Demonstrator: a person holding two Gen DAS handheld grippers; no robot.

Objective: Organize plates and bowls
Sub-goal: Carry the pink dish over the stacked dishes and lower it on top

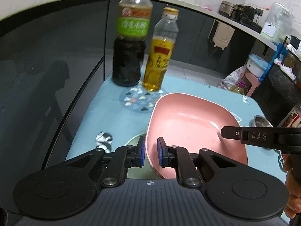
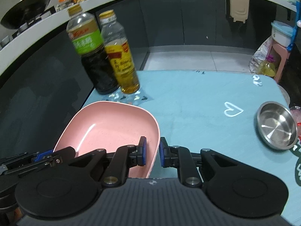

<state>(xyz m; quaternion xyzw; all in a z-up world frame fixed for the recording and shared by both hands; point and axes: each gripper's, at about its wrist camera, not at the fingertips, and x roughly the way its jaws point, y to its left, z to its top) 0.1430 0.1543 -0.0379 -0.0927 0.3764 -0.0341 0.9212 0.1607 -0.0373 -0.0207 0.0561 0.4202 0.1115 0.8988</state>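
Observation:
A pink square plate point(image 1: 188, 124) hangs tilted over the blue table mat, held from both sides. My left gripper point(image 1: 151, 151) is shut on its left rim, with the blue pads point(image 1: 142, 152) pinching the edge. My right gripper point(image 2: 152, 151) is shut on the opposite rim of the pink plate point(image 2: 109, 126); its finger also shows at the right of the left wrist view, where it is marked DAS point(image 1: 233, 134). Part of a pale green plate point(image 1: 131, 141) shows under the pink plate's left edge. A steel bowl point(image 2: 276, 126) sits on the mat to the right.
A dark sauce bottle with a green label point(image 1: 129, 56) and a yellow oil bottle point(image 1: 158, 64) stand at the mat's far left on a round patterned coaster point(image 1: 139, 99). Dark cabinets and a white counter lie beyond. A pink stool point(image 2: 280, 56) with a container stands at the far right.

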